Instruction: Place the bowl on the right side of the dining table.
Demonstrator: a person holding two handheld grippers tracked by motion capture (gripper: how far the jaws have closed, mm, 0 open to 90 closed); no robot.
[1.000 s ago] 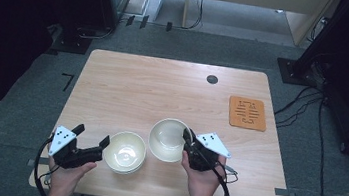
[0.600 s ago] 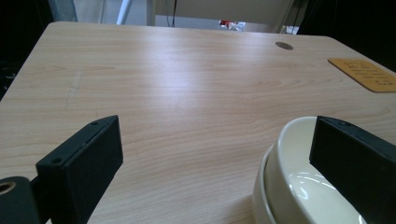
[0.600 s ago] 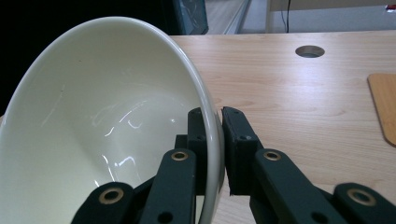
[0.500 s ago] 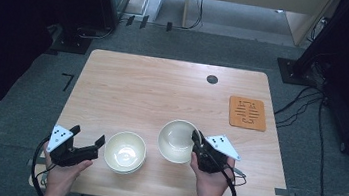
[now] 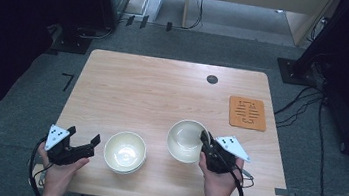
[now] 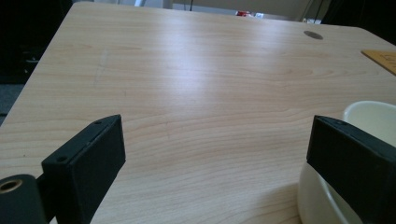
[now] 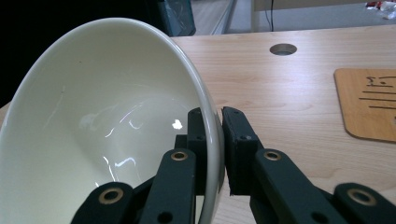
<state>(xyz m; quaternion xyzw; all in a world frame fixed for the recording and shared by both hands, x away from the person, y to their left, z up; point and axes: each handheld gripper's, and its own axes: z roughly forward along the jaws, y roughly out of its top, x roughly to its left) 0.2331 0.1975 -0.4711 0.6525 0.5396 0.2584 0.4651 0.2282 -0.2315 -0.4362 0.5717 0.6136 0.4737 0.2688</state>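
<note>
At the near left corner of the wooden table (image 5: 163, 91), the left gripper (image 5: 82, 143) rests in the person's left hand (image 5: 60, 172) with its jaws spread wide and nothing between them, just left of the stacked cream bowls (image 5: 125, 152) near the front edge. To the right of that stack, the right gripper (image 5: 204, 141) has its jaws clamped on the right rim of a single cream bowl (image 5: 186, 140), one jaw inside and one outside, the bowl tilted. Farther right and farther back lies an orange trivet (image 5: 246, 113).

A light wooden table (image 5: 153, 90) carries stacked cream bowls (image 5: 125, 152) and an orange trivet (image 5: 246, 113).
</note>
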